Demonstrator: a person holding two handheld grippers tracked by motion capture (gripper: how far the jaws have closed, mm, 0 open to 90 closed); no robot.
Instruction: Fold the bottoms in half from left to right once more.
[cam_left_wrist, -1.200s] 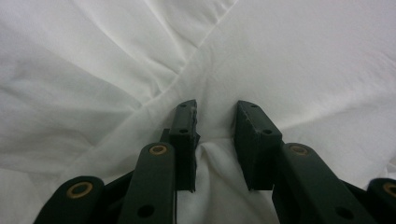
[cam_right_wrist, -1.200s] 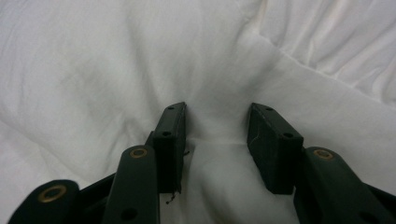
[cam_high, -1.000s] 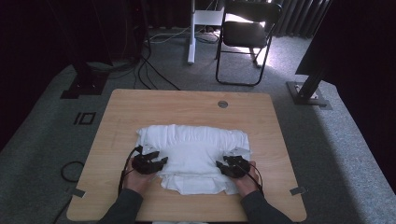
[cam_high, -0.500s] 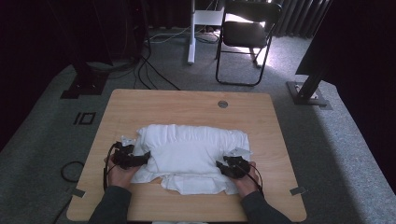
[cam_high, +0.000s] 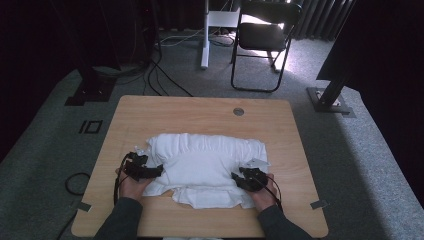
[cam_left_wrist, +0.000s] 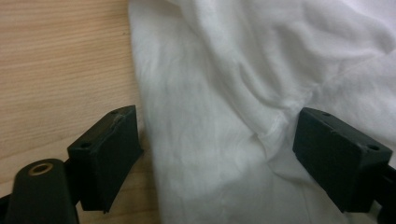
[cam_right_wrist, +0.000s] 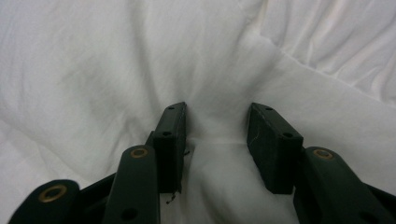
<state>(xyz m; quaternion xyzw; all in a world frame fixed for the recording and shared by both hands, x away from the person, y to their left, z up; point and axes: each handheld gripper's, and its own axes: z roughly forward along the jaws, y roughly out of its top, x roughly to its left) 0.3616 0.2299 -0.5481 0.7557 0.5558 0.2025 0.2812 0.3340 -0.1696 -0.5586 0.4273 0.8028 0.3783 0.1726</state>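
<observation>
A white cloth (cam_high: 207, 167), crumpled and partly folded, lies across the middle and near half of the wooden table (cam_high: 200, 112). Its near edge hangs in a loose flap towards the person's side.

Left claw (cam_high: 145, 169): at the cloth's left edge, held in the left hand (cam_high: 131, 186). Its jaws have just been opening and now stand wide apart. In the left gripper view (cam_left_wrist: 219, 144) the cloth's edge lies between them, one jaw over bare table, the other over the fabric; neither presses on it.

Right claw (cam_high: 243, 178): at the cloth's near right part, held in the right hand (cam_high: 262, 192). In the right gripper view (cam_right_wrist: 217, 140) the jaws stand partly closed with a raised ridge of cloth pinched between them.

A folding chair (cam_high: 265, 40) stands on the floor beyond the table.
</observation>
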